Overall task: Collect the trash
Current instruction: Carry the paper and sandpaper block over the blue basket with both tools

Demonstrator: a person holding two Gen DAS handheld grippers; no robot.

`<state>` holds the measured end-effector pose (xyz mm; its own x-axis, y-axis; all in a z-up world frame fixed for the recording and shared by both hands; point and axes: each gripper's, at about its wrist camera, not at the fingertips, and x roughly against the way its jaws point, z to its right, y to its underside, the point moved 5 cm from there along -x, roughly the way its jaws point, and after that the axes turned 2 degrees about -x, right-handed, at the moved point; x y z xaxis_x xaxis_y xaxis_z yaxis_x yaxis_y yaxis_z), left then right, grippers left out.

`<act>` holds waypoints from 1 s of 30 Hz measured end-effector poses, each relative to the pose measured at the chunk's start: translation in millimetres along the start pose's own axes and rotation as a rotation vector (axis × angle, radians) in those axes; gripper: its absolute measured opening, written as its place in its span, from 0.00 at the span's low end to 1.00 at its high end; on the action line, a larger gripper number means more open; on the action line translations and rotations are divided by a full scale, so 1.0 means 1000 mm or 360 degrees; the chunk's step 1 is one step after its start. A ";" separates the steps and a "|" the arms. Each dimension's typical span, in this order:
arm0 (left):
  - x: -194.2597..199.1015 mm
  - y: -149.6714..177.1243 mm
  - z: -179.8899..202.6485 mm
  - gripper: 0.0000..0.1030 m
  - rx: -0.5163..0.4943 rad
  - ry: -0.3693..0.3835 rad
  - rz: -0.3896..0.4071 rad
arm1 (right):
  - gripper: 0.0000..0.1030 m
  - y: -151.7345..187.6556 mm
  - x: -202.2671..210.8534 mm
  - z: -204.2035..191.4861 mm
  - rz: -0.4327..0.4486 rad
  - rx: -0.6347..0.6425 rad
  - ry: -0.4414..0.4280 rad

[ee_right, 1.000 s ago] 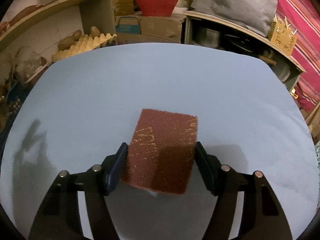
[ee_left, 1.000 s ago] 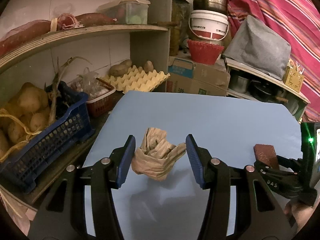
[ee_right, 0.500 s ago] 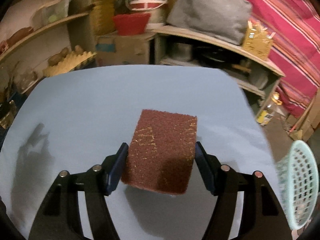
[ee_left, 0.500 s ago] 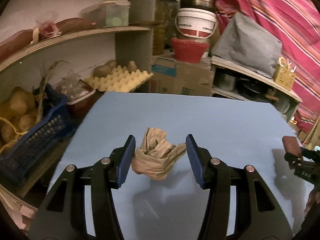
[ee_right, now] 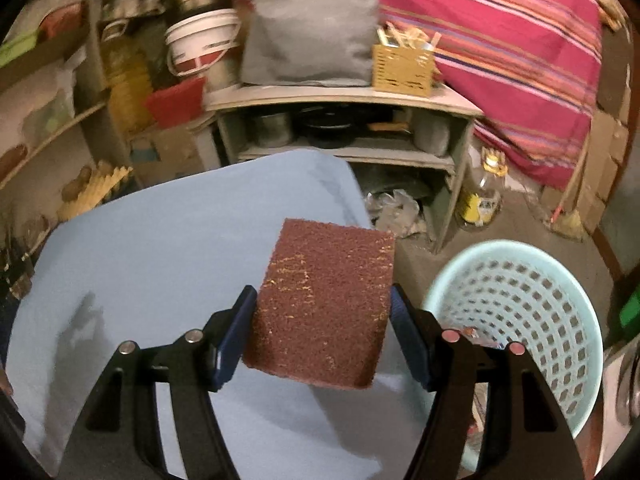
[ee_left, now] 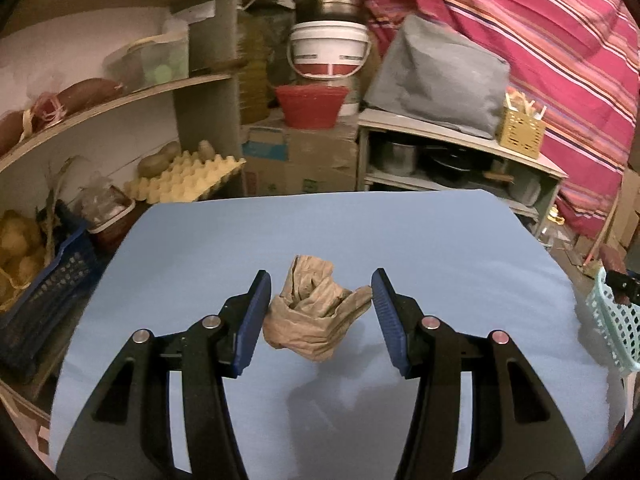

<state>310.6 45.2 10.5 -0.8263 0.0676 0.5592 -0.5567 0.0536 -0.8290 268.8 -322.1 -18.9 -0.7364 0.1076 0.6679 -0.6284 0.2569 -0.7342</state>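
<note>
Swung toward the mint basket [ee_right: 516, 320], right tool [ee_right: 322, 334] clamps the sponge [ee_right: 324, 304]; left tool [ee_left: 320, 312] grips crumpled paper [ee_left: 316, 312].

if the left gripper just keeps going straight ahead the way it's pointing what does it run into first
The crumpled brown paper, already between the left gripper's fingers and seemingly held there. Beyond it lies bare blue table, then, past the far edge, the cardboard boxes. Depth is hard to judge through the fisheye.

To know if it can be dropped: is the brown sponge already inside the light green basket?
Not yet. The brown sponge is clamped in the right gripper, above the table's edge, left of the basket.
</note>
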 end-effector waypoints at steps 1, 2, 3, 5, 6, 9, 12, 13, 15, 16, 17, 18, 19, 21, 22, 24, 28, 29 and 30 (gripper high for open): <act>0.000 0.000 0.008 0.50 0.0002 0.0022 -0.0007 | 0.64 0.000 0.002 0.005 0.0005 -0.0011 -0.0007; 0.001 0.000 0.015 0.50 0.0008 0.0042 -0.0010 | 0.64 0.000 0.004 0.012 0.0013 -0.0014 -0.0017; 0.002 -0.001 0.025 0.50 0.0013 0.0062 -0.0009 | 0.64 -0.001 0.007 0.019 0.0026 -0.0007 -0.0026; 0.006 -0.004 0.050 0.50 -0.0026 0.0087 0.0003 | 0.64 -0.002 0.012 0.036 0.0060 0.0015 0.0017; 0.008 -0.007 0.062 0.50 -0.0059 0.0087 0.0015 | 0.64 -0.002 0.015 0.043 0.0067 0.0012 0.0021; 0.015 -0.013 0.096 0.50 -0.0102 0.0132 0.0042 | 0.64 -0.003 0.024 0.071 0.0084 -0.0044 0.0002; 0.020 -0.020 0.140 0.50 -0.0118 0.0232 0.0060 | 0.64 -0.001 0.032 0.103 0.0104 -0.0094 0.0016; 0.023 -0.022 0.157 0.50 -0.0138 0.0256 0.0075 | 0.64 0.000 0.034 0.110 0.0106 -0.0107 0.0020; 0.026 -0.022 0.191 0.50 -0.0173 0.0319 0.0094 | 0.64 0.001 0.036 0.127 0.0111 -0.0134 0.0039; 0.026 -0.022 0.203 0.50 -0.0180 0.0344 0.0095 | 0.64 0.002 0.038 0.138 0.0119 -0.0150 0.0056; 0.025 -0.021 0.217 0.50 -0.0187 0.0377 0.0093 | 0.64 0.003 0.039 0.146 0.0123 -0.0159 0.0077; 0.025 -0.018 0.237 0.50 -0.0195 0.0416 0.0084 | 0.64 0.004 0.040 0.151 0.0127 -0.0161 0.0090; 0.025 -0.015 0.254 0.50 -0.0204 0.0452 0.0073 | 0.64 0.005 0.041 0.160 0.0131 -0.0160 0.0108; 0.024 -0.008 0.285 0.50 -0.0233 0.0511 0.0059 | 0.64 0.007 0.042 0.171 0.0131 -0.0163 0.0126; 0.024 -0.005 0.299 0.50 -0.0247 0.0530 0.0055 | 0.64 0.009 0.043 0.177 0.0131 -0.0167 0.0137; 0.021 0.002 0.327 0.50 -0.0272 0.0569 0.0037 | 0.64 0.011 0.045 0.189 0.0128 -0.0176 0.0154; 0.018 0.014 0.366 0.50 -0.0312 0.0623 0.0017 | 0.64 0.016 0.047 0.208 0.0122 -0.0194 0.0206; 0.018 0.016 0.376 0.50 -0.0326 0.0627 0.0020 | 0.64 0.017 0.047 0.214 0.0122 -0.0208 0.0222; 0.018 0.019 0.386 0.50 -0.0344 0.0630 0.0028 | 0.64 0.018 0.047 0.219 0.0123 -0.0224 0.0232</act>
<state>252.0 -337.3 1.6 -0.7157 0.4440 0.5391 -0.4772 0.2529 -0.8417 168.1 -523.1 -27.3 -0.7306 0.2672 0.6283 -0.5227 0.3731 -0.7665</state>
